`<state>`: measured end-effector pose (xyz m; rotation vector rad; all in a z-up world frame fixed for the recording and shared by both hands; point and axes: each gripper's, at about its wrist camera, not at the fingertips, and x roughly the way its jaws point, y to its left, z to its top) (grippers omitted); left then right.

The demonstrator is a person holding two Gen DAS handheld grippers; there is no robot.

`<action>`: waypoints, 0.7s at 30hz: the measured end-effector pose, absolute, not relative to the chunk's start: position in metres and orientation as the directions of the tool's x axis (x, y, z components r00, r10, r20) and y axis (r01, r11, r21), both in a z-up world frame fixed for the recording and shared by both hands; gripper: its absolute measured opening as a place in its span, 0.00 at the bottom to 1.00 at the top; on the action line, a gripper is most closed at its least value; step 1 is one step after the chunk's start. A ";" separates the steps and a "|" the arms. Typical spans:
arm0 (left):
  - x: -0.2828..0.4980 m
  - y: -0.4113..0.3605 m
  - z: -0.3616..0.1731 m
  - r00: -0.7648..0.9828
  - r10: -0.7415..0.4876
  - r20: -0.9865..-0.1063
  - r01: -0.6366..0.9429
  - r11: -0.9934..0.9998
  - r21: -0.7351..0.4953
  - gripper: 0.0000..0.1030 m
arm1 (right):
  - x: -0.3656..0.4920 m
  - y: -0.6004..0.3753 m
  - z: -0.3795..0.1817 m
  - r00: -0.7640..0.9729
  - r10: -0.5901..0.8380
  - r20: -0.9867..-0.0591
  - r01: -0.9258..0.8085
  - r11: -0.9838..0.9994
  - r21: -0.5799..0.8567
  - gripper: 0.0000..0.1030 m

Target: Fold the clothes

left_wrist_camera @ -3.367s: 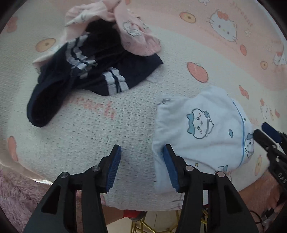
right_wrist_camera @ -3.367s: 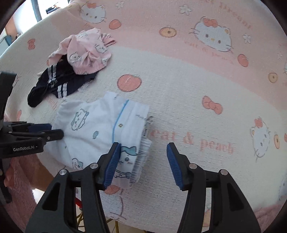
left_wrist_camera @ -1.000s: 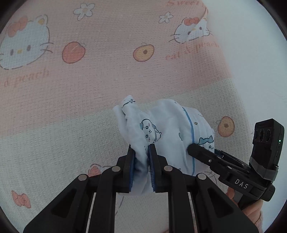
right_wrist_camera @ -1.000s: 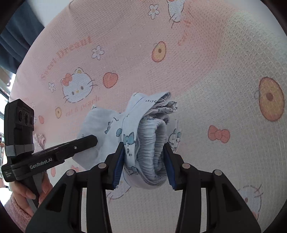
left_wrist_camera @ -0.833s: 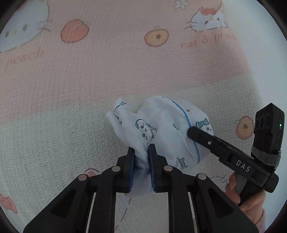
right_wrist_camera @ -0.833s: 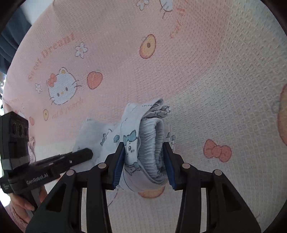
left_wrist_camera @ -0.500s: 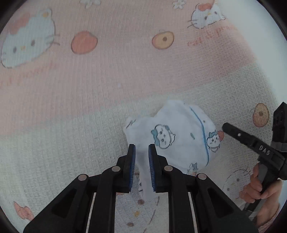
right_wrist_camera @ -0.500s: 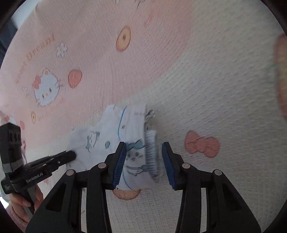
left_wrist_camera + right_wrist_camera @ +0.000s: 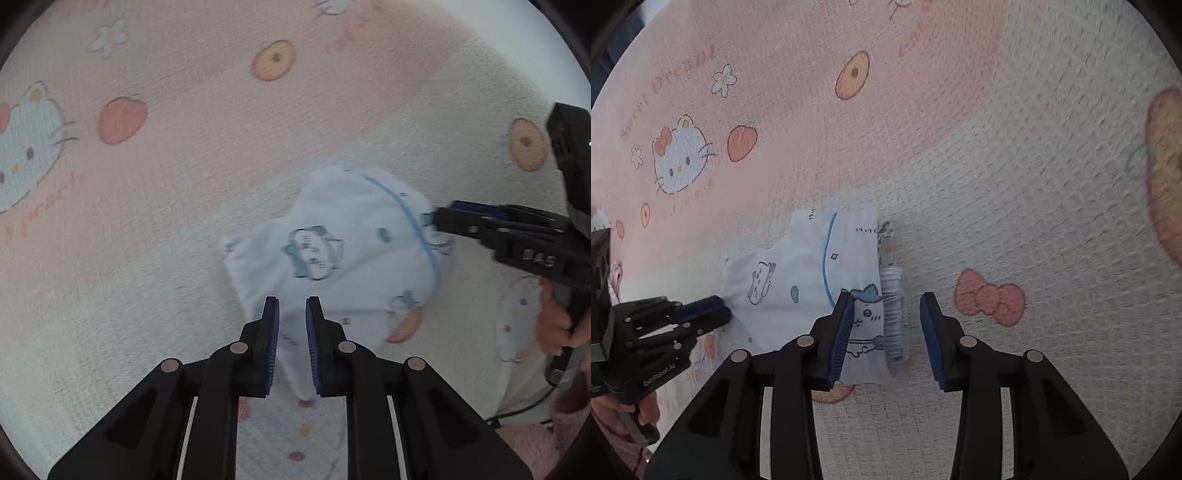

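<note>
My left gripper (image 9: 291, 314) had its jaws slightly parted over the near edge of the folded pale-blue garment (image 9: 343, 254), a strip of cloth hanging in the narrow gap; I judged the pads no longer pressed it. My right gripper (image 9: 884, 314) stood wider, its jaws closing a little, with the gathered waistband (image 9: 892, 314) end of the garment between them but the pads apart from it. The garment lay flat on the pink cartoon-print blanket (image 9: 997, 184), toward its near edge. To my mind the risk sat with that loose strip: if I drew the left gripper away while the cloth was caught on a pad, the fold would drag open. The right jaws, closing, might likewise snag the waistband and lift the stacked layers.
</note>
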<state>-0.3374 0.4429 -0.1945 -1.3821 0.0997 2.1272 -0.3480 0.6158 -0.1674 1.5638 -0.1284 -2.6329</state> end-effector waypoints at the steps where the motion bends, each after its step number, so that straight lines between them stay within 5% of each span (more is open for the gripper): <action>1: -0.334 0.449 -0.198 -0.262 0.436 -0.861 -0.540 -0.805 -0.244 0.22 | -0.347 0.608 -0.164 -0.480 -0.109 -0.870 0.052 -0.994 0.096 0.38; 5: -0.321 0.461 -0.212 -0.268 0.303 -0.915 -0.605 -0.792 -0.086 0.30 | -0.349 0.582 -0.189 -0.404 -0.041 -0.914 0.119 -0.993 -0.008 0.38; 6: -0.319 0.459 -0.209 -0.263 0.261 -0.929 -0.614 -0.788 -0.048 0.33 | -0.350 0.582 -0.197 -0.382 -0.016 -0.924 0.120 -0.992 -0.032 0.48; 8: -0.313 0.442 -0.204 -0.286 0.194 -0.938 -0.626 -0.779 0.030 0.56 | -0.353 0.595 -0.195 -0.359 -0.054 -0.932 0.093 -0.995 0.022 0.52; 10: -0.310 0.410 -0.196 -0.292 0.182 -0.939 -0.592 -0.805 0.028 0.56 | -0.351 0.605 -0.182 -0.353 -0.089 -0.931 0.044 -0.996 0.078 0.52; 14: -0.316 0.332 -0.171 -0.275 0.299 -0.914 -0.407 -0.897 -0.171 0.56 | -0.341 0.589 -0.147 -0.402 -0.096 -0.911 0.027 -0.995 0.093 0.52; 18: -0.324 0.258 -0.146 -0.369 0.131 -0.920 -0.173 -0.982 -0.070 0.56 | -0.332 0.552 -0.114 -0.435 -0.124 -0.892 0.042 -0.992 0.117 0.53; 21: -0.327 0.199 -0.123 -0.408 0.128 -0.904 -0.038 -0.992 -0.124 0.56 | -0.322 0.513 -0.095 -0.461 -0.115 -0.880 0.041 -0.993 0.108 0.53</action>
